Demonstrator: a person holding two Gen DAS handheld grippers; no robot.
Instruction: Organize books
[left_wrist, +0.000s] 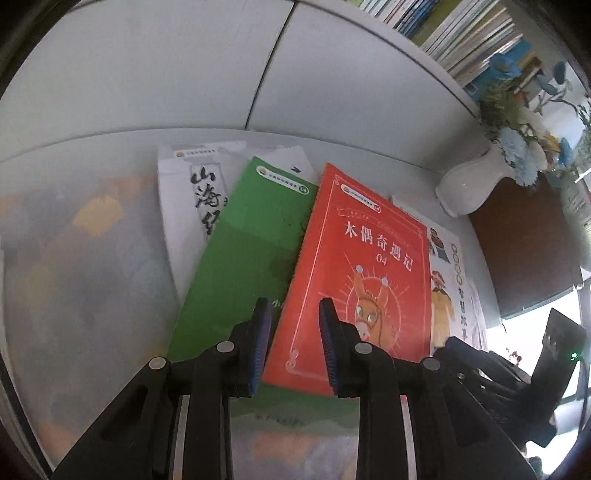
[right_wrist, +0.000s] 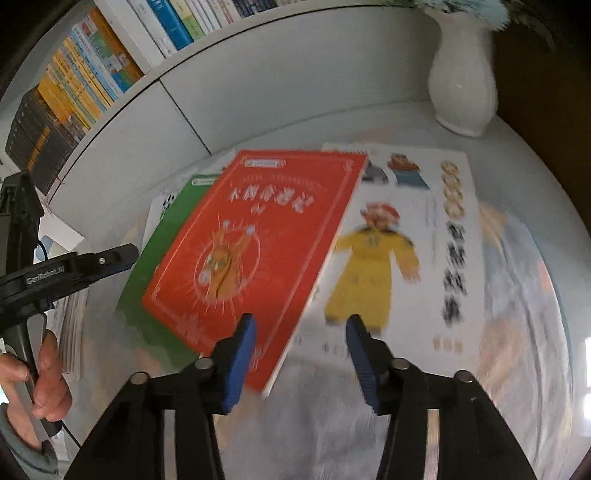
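Several thin books lie fanned out and overlapping on the table. A red book (left_wrist: 354, 280) (right_wrist: 255, 251) lies on top, over a green book (left_wrist: 236, 258) (right_wrist: 162, 236). A white book with black calligraphy (left_wrist: 184, 206) lies at the left. A white book with a yellow-robed figure (left_wrist: 450, 295) (right_wrist: 406, 236) lies at the right. My left gripper (left_wrist: 293, 343) is open and empty above the near edges of the green and red books. My right gripper (right_wrist: 299, 358) is open and empty above the red book's near corner.
A white vase (left_wrist: 469, 184) (right_wrist: 461, 81) with blue flowers stands at the table's back right. A shelf of upright books (right_wrist: 92, 74) (left_wrist: 461, 33) runs above the white back panel. A patterned cloth (left_wrist: 74, 277) covers the table. A stack of papers (right_wrist: 72, 325) lies left.
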